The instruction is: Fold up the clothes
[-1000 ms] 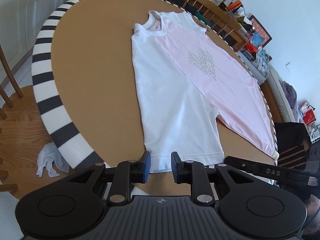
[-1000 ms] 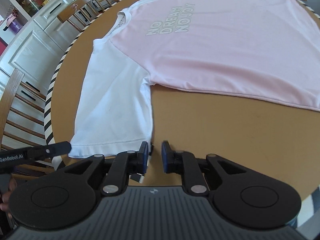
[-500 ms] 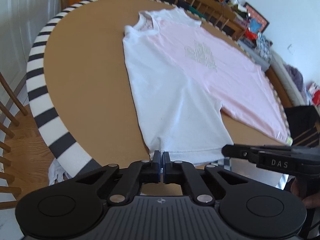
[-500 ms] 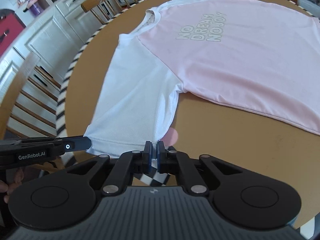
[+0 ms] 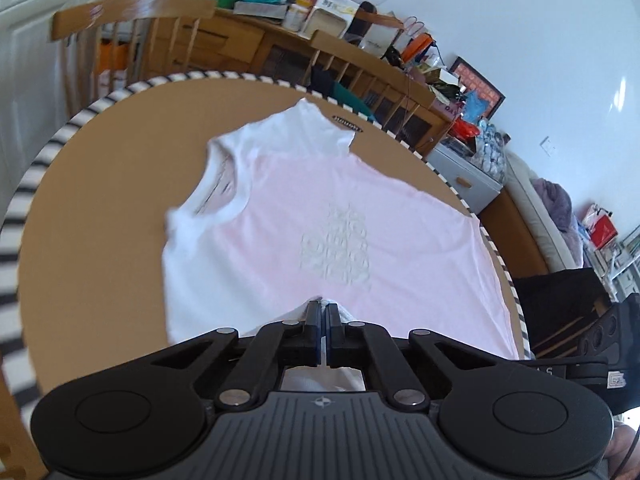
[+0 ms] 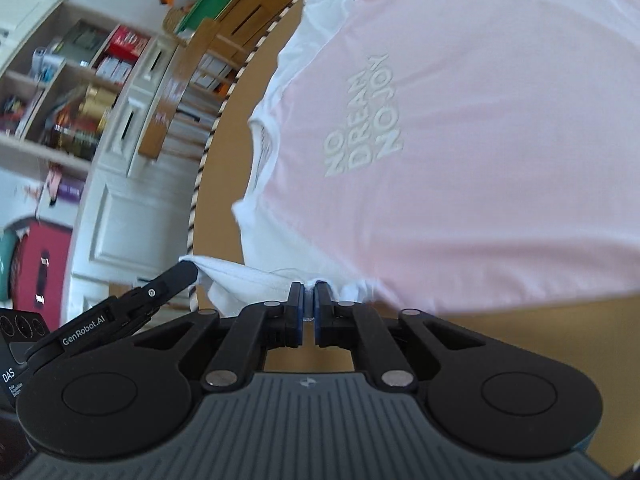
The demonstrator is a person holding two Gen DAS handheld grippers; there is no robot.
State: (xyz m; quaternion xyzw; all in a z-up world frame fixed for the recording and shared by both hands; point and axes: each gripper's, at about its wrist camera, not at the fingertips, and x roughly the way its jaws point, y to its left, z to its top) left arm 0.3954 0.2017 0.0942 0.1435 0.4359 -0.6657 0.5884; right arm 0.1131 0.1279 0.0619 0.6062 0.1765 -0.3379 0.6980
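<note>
A pink T-shirt (image 5: 360, 216) with white sleeves and pale lettering lies face up on a round brown table (image 5: 100, 168). My left gripper (image 5: 323, 312) is shut on the hem of the near white sleeve (image 5: 192, 280), lifted and carried over the pink body. In the right wrist view the same T-shirt (image 6: 480, 140) fills the upper right. My right gripper (image 6: 308, 300) is shut on the sleeve hem (image 6: 248, 280) too, and the cloth bunches between the two grippers. The left gripper's finger (image 6: 176, 276) shows at the left, pinching the white fold.
The table has a black-and-white striped rim (image 5: 48, 148). Wooden chairs (image 5: 132, 40) stand behind it, and a cluttered sideboard (image 5: 320, 4) lines the wall. White cabinets and shelves (image 6: 80, 92) are at the left in the right wrist view. The other gripper's body (image 5: 580, 364) sits at the right.
Both grippers closed on the near sleeve's hem, then lifted it and carried it inward over the pink body. The sleeve no longer lies flat on the table.
</note>
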